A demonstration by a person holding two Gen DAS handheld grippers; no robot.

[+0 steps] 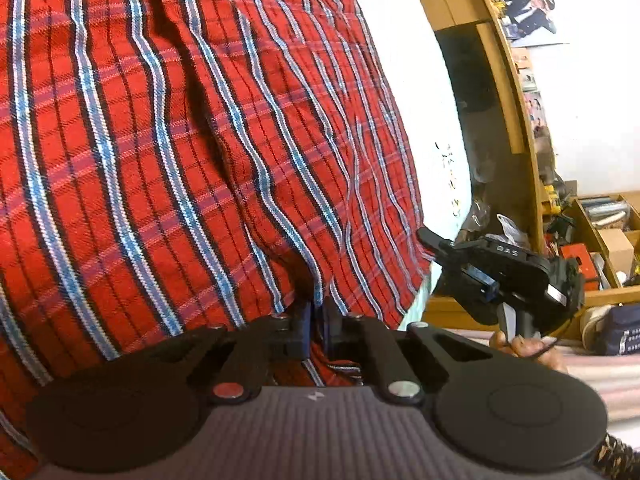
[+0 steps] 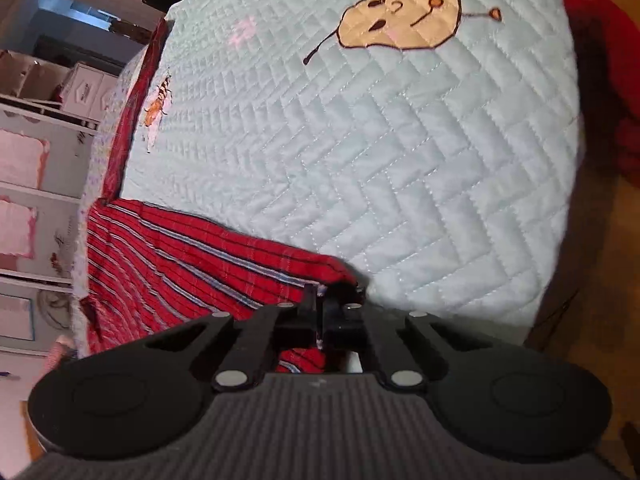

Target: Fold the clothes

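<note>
The left claw (image 1: 316, 320) is clamped on the near edge of the red plaid cloth (image 1: 192, 140), which fills the left wrist view. The right claw (image 2: 322, 312) pinches a corner of the same cloth at its right end, over the pale quilt (image 2: 400, 160) covering the bed.

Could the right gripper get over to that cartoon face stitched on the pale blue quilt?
Probably yes, but not freely. The pale blue quilted bedspread lies bare up to the beige cartoon face. However, the right gripper is shut on the red plaid cloth, which would drag along.
</note>
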